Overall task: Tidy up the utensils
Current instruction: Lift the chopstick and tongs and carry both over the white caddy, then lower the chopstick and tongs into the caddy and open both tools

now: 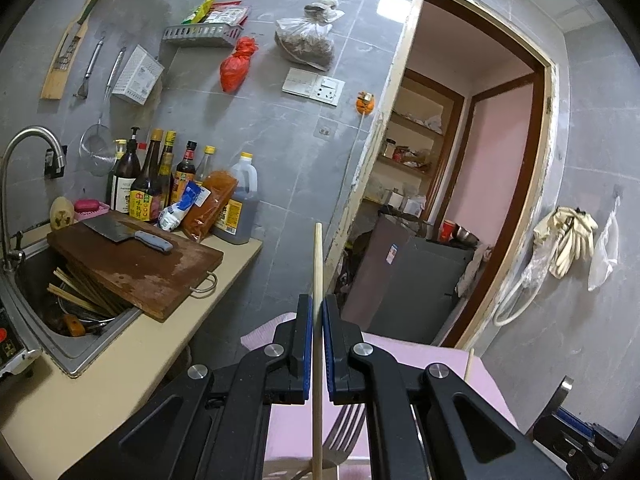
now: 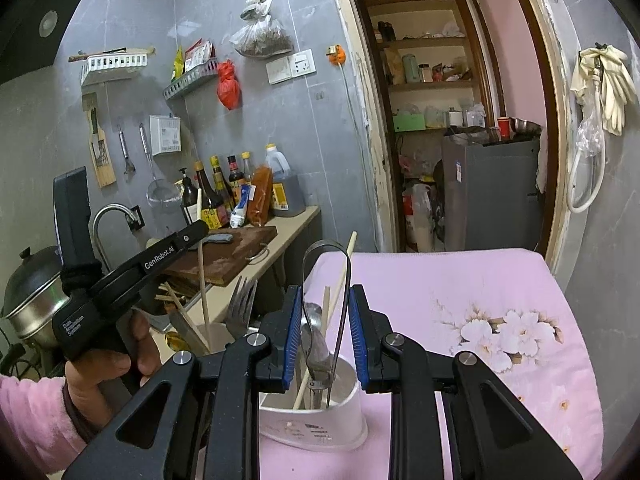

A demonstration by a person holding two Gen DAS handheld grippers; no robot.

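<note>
My left gripper (image 1: pixel 317 308) is shut on a wooden chopstick (image 1: pixel 317 264) and holds it upright; a fork (image 1: pixel 347 436) stands below it. In the right wrist view the left gripper (image 2: pixel 196 228) holds that chopstick (image 2: pixel 201 280) over a beige holder (image 2: pixel 218 336) with a fork (image 2: pixel 242 304). My right gripper (image 2: pixel 325 316) is open around metal tongs (image 2: pixel 326 280) that stand in a white utensil holder (image 2: pixel 320 420) with a spoon (image 2: pixel 314 320) and a chopstick (image 2: pixel 340 280). I cannot tell if the pads touch the tongs.
A pink flowered cloth (image 2: pixel 480 320) covers the table. A counter at left holds a cutting board (image 1: pixel 132 264) with a cleaver (image 1: pixel 120 232), sauce bottles (image 1: pixel 160 184) and a sink (image 1: pixel 60 312) with chopsticks. A doorway (image 2: pixel 460 120) opens behind.
</note>
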